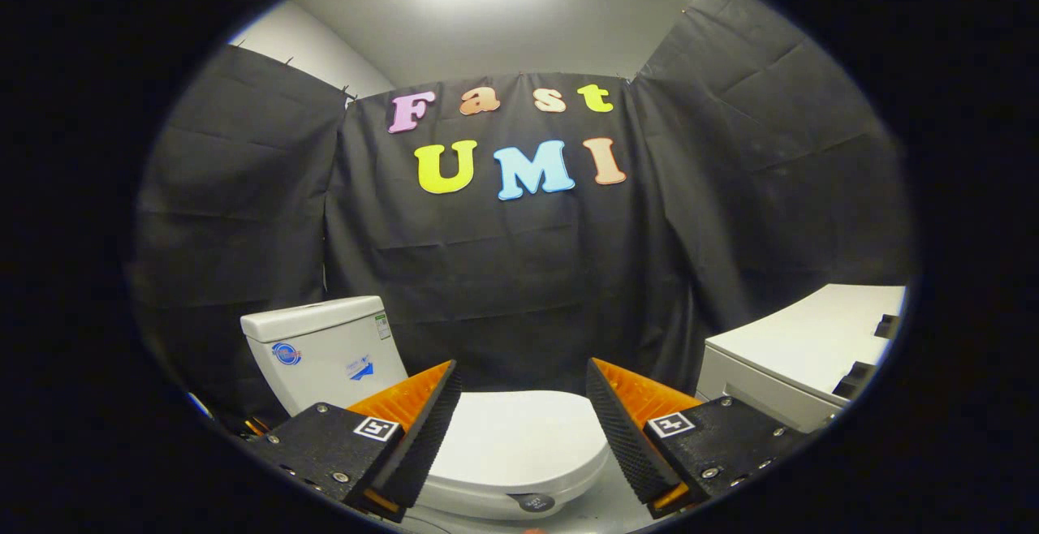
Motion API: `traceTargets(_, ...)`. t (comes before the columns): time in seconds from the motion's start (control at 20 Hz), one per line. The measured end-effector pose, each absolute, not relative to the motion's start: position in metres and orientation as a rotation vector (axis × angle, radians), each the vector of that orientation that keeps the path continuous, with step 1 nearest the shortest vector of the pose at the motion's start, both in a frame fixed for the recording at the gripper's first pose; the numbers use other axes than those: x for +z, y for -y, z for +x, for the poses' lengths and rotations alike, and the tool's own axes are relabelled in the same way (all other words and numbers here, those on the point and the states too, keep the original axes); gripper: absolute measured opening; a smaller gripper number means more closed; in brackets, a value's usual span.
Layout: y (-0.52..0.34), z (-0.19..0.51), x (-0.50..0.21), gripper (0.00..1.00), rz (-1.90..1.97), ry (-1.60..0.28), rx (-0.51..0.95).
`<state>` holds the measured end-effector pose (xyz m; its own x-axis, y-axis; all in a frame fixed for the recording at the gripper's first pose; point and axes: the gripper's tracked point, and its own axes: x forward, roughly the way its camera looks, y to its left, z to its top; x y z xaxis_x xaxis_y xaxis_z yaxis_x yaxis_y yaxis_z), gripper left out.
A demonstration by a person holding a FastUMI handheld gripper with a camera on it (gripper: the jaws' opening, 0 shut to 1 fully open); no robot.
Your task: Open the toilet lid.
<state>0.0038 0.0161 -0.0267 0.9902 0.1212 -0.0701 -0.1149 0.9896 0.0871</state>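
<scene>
A white toilet stands low ahead of me, its lid [519, 441] lying flat and closed over the bowl. The white tank [325, 351] rises behind it, beyond my left finger. My gripper [523, 376] is open, with its two orange and black fingers [422, 424] spread wide above the lid. The lid shows in the gap between them and neither finger touches it. A small dark round tab [534, 503] sits at the lid's near rim.
A white cabinet or appliance top [804, 347] stands close beside the toilet, beyond my right finger. Black cloth walls close in the booth behind the tank and on both sides.
</scene>
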Motion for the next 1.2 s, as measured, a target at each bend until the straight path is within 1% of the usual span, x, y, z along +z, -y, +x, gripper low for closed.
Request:
traceTargets(0.25, -0.012, 0.011, -0.042, 0.95, 0.165, -0.131, 0.157)
traceTargets(0.4, -0.011, 0.016, -0.065, 0.95, 0.263, -0.219, 0.185)
traceTargets(0.85, -0.01, 0.003, -0.185, 0.96, 0.447, -0.553, 0.223)
traceTargets(1.2, -0.002, -0.004, -0.245, 0.95, 0.592, -0.674, 0.199)
